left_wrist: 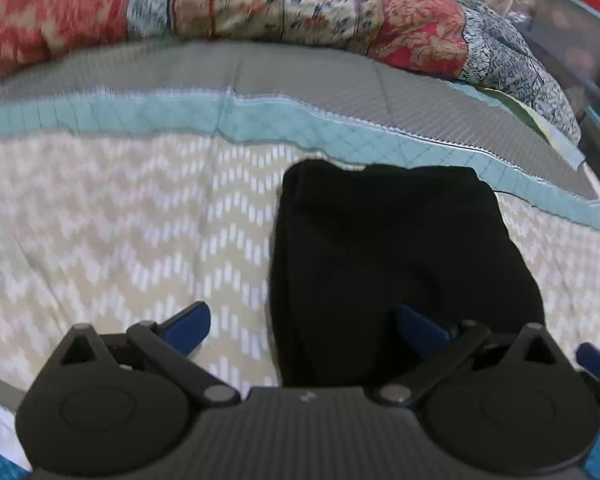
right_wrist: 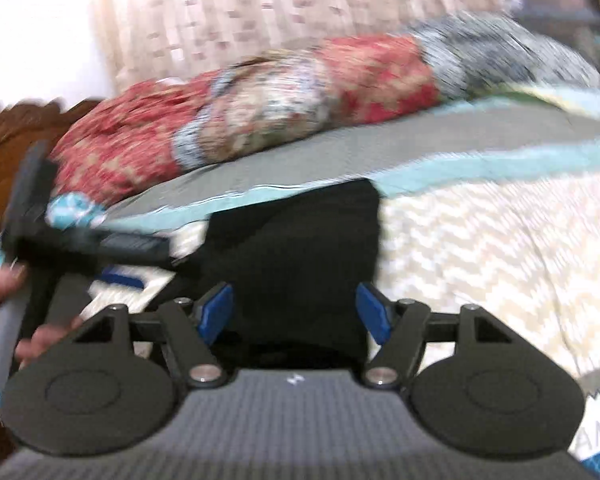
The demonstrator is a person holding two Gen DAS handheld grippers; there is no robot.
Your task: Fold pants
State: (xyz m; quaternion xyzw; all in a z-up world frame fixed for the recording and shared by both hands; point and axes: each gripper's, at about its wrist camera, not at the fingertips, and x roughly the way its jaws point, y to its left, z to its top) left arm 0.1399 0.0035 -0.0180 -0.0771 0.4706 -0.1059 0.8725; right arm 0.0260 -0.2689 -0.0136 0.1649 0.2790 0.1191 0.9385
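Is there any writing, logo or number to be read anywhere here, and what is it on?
"AM": pale letters on a grey patch at the lower right edge of the right wrist view, cut off, so likely part of a longer word.
A small white mark on the right gripper's body: a logo, too small to read.
A similar white mark on the left gripper's body: too small to read.
Nothing else.

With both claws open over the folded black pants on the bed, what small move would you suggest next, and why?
Probably lift both claws straight back. The black pants already lie as a compact folded bundle on the chevron bedspread, and the left claw and right claw stand open with nothing pinched, so the fold looks finished.
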